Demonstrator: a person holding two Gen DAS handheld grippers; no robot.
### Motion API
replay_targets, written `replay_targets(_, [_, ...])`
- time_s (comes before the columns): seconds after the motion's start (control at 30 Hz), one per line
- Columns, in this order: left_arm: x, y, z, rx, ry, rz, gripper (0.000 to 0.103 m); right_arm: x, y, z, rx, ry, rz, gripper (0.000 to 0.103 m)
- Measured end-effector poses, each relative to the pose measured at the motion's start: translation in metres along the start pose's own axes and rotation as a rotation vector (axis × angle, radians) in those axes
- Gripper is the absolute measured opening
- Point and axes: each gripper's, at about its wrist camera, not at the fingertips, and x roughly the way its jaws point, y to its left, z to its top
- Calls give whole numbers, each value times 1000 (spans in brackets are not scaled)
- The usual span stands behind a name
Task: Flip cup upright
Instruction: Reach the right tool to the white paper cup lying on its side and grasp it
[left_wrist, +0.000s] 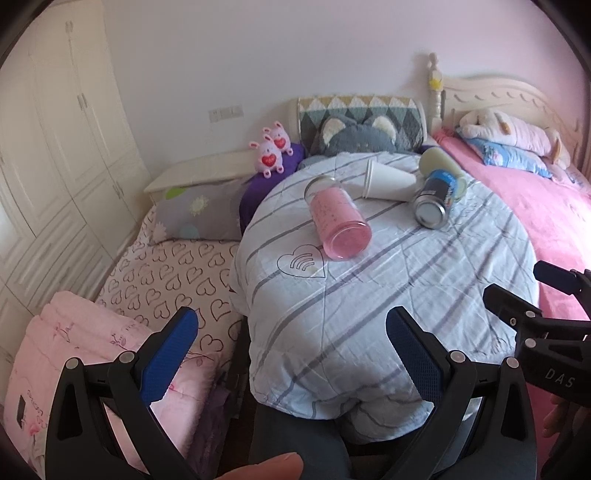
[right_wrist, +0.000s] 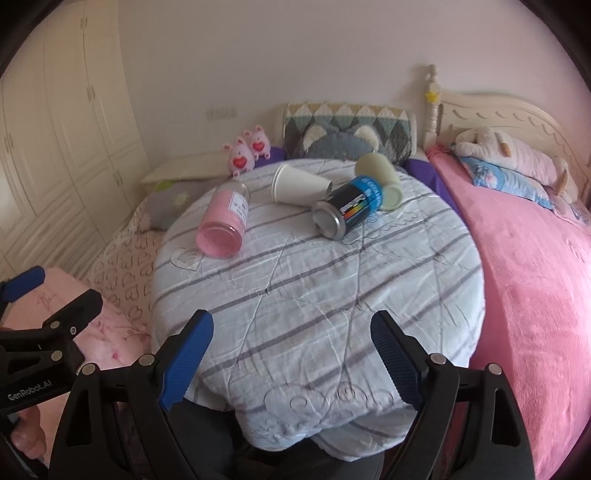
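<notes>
Several containers lie on their sides on a round table covered with a striped cloth (left_wrist: 369, 314) (right_wrist: 314, 295). A pink glass cup (left_wrist: 338, 221) (right_wrist: 223, 225) lies at the left. A white paper cup (left_wrist: 388, 181) (right_wrist: 299, 186) lies behind it. A black-and-blue can (left_wrist: 436, 201) (right_wrist: 345, 210) and a pale green cup (left_wrist: 441, 164) (right_wrist: 380, 173) lie at the right. My left gripper (left_wrist: 291, 332) is open and empty, near the table's front left edge. My right gripper (right_wrist: 291, 334) is open and empty over the table's front edge.
A bed with a pink blanket (right_wrist: 535, 277) runs along the right. A heart-print bed (left_wrist: 173, 280) with folded pink bedding (left_wrist: 92, 362) lies at the left. Plush toys (left_wrist: 271, 151) and pillows sit behind the table. A white wardrobe (left_wrist: 55, 147) fills the left wall.
</notes>
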Motion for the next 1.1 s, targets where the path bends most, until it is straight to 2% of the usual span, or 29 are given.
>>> replay_targets(0.37, [67, 11, 60, -34, 84, 25, 103, 70, 1, 67, -83, 83, 24, 88])
replay_targets(0.57, [105, 24, 97, -75, 103, 45, 103, 108, -5, 119, -218, 79, 25, 88])
replay_targets(0.73, [138, 29, 118, -94, 126, 56, 103, 151, -11, 152, -335, 124, 34, 88])
replay_targets(1.1, [196, 25, 144, -113, 196, 80, 103, 239, 3, 166, -698, 309, 119, 88])
